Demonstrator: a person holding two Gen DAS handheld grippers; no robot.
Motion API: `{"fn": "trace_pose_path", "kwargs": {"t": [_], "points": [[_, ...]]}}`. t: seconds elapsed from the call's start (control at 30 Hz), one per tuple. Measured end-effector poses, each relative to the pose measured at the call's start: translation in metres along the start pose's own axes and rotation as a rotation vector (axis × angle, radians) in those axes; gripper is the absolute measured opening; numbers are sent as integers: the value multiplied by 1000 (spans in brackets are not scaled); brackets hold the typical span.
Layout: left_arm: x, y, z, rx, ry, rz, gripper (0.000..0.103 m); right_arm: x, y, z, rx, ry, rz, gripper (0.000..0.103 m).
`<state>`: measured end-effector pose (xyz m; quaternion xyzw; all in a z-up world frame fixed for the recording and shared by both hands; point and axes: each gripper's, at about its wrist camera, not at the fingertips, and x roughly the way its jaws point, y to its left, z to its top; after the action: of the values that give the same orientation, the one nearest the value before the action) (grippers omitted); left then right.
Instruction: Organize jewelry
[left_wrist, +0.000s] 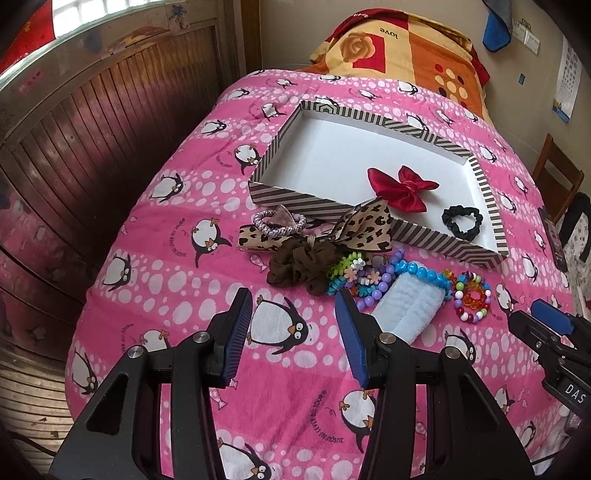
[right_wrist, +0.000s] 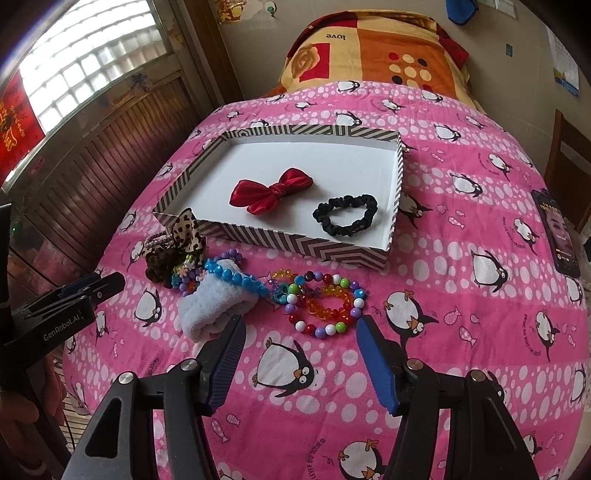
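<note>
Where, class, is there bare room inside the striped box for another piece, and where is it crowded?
The striped box is bare across its far half and left part, beyond the red bow. The near right corner holds the black scrunchie. It is crowded on the pink quilt along the box's near wall, from the leopard bow to the bead bracelets.

We are looking down along the left gripper, which is hovering over the pink penguin quilt with its jaws standing apart and nothing between them. Ahead, a striped box is lying on the quilt, holding a red bow and a black scrunchie. In front of the box a pile is sitting: a leopard-print bow, a brown scrunchie, beaded bracelets (several tangled together) and a pale blue cloth band. The right gripper is showing at the right edge.
</note>
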<state>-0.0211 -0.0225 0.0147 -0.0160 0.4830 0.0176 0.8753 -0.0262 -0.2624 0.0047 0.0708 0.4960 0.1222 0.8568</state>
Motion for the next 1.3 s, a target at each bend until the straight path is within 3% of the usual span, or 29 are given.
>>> {"fn": "trace_pose_path", "kwargs": {"t": [0.37, 0.63, 0.77, 0.83, 1.0, 1.3], "points": [[10, 6, 4, -15, 31, -12, 46, 8, -3, 1, 16, 20, 1, 61], [27, 44, 11, -129, 103, -132, 46, 12, -14, 3, 42, 32, 7, 61], [34, 66, 14, -201, 127, -209, 60, 12, -22, 4, 70, 27, 35, 61], [38, 72, 17, -222, 136, -228, 60, 13, -28, 4, 83, 31, 31, 61], [51, 81, 29, -234, 158, -199, 60, 22, -47, 0, 134, 66, 14, 61], [83, 87, 63, -327, 205, -261, 60, 29, -56, 2, 169, 76, 6, 61]]}}
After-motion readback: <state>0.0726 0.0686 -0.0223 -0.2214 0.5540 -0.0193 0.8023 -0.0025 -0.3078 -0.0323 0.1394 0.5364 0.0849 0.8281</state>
